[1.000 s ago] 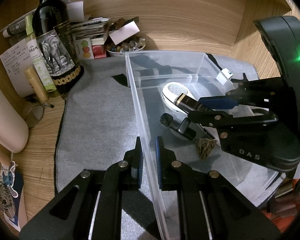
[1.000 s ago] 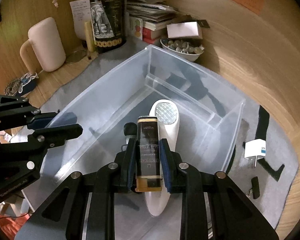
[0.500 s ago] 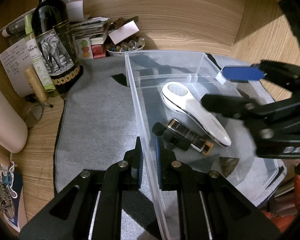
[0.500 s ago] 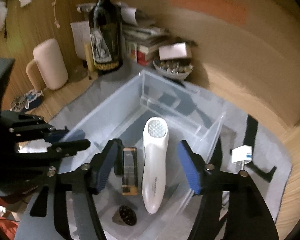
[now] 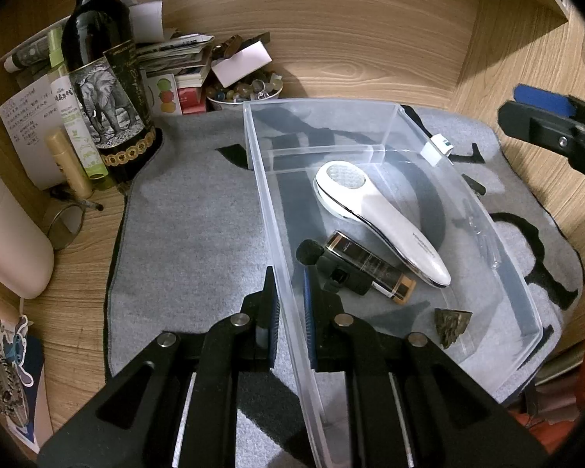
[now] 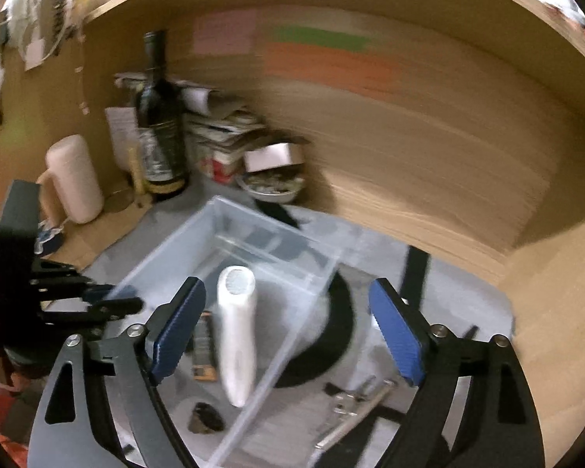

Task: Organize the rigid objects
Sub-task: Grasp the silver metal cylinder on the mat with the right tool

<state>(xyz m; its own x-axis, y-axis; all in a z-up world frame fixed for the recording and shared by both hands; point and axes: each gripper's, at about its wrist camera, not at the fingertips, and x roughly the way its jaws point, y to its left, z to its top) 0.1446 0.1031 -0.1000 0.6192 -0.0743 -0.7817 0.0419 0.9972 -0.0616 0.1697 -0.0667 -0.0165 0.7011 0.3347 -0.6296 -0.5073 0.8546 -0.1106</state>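
A clear plastic bin (image 5: 261, 195) stands on a grey mat (image 5: 195, 234). My left gripper (image 5: 289, 304) is shut on the bin's near left wall, one finger inside and one outside. Inside lie a white handheld device (image 5: 374, 214), a dark flat bottle with an amber end (image 5: 370, 267), a small black piece (image 5: 331, 269) and a dark rough lump (image 5: 452, 325). My right gripper (image 6: 286, 284) hangs above the bin (image 6: 167, 261), its jaws opening with nothing between them. Below it lie the white device (image 6: 236, 331) and the bottle (image 6: 203, 345).
A wine bottle (image 5: 105, 78), stacked papers and a bowl of small stones (image 5: 245, 91) crowd the back left corner. A pale cylinder (image 5: 7, 234) stands at the left. A white plug (image 5: 436, 148) and a metal clip (image 6: 351, 401) lie on the mat right of the bin.
My right gripper let go of the dark bottle, which now lies in the bin beside the white device. It opened wide and rose up and away. The left gripper kept still.
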